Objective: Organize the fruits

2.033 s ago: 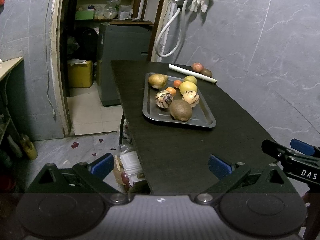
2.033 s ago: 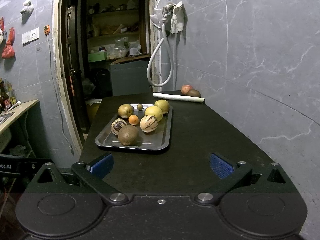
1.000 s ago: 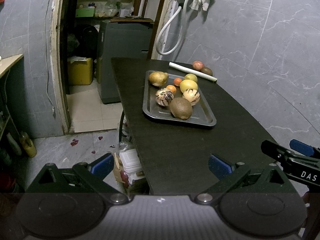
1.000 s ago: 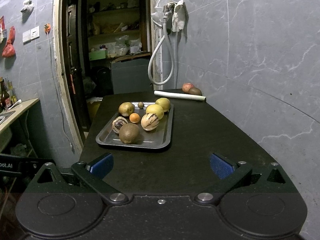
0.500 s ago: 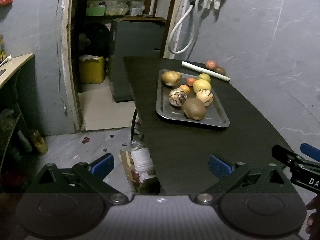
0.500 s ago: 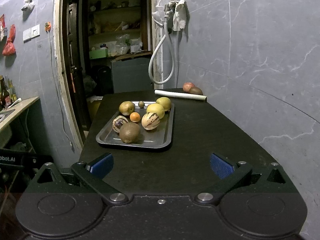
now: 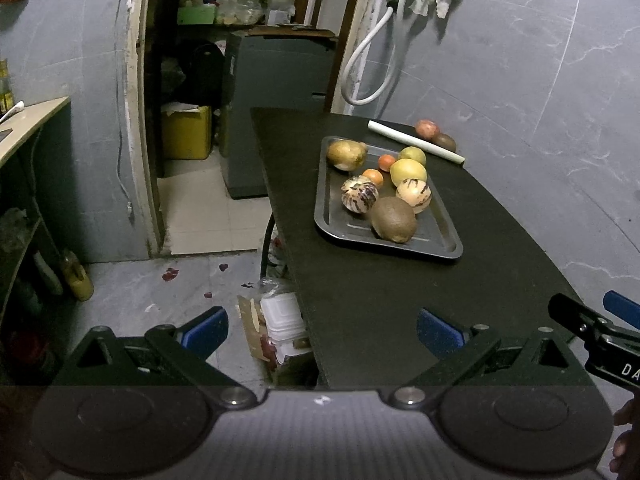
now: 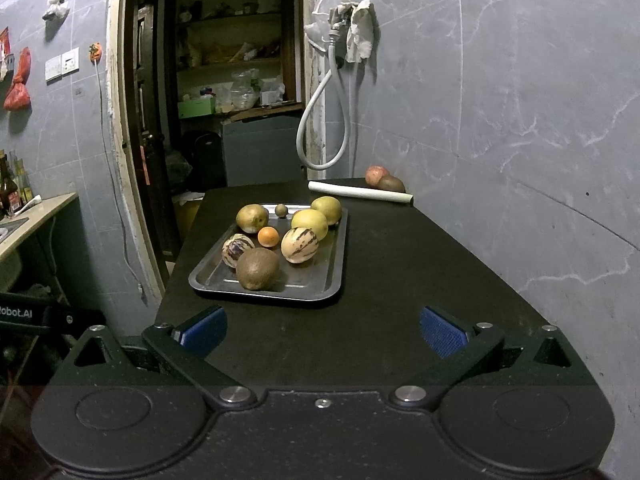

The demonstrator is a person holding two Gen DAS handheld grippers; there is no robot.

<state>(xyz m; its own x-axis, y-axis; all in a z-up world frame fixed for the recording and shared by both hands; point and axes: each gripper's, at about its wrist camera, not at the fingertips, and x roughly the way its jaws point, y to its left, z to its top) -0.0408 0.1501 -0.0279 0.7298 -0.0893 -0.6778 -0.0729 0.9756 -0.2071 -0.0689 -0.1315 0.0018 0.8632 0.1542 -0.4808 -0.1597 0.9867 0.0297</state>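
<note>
We've got both grippers sitting at the near end of the table, fingers spread and holding nothing. The tray of fruit lies straight ahead of the right gripper, long axis pointing away from us, so it's nearer than the left gripper, which hangs off the table's left edge.

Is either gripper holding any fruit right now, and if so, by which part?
Nothing is held. The left gripper and right gripper are both open and empty.
</note>
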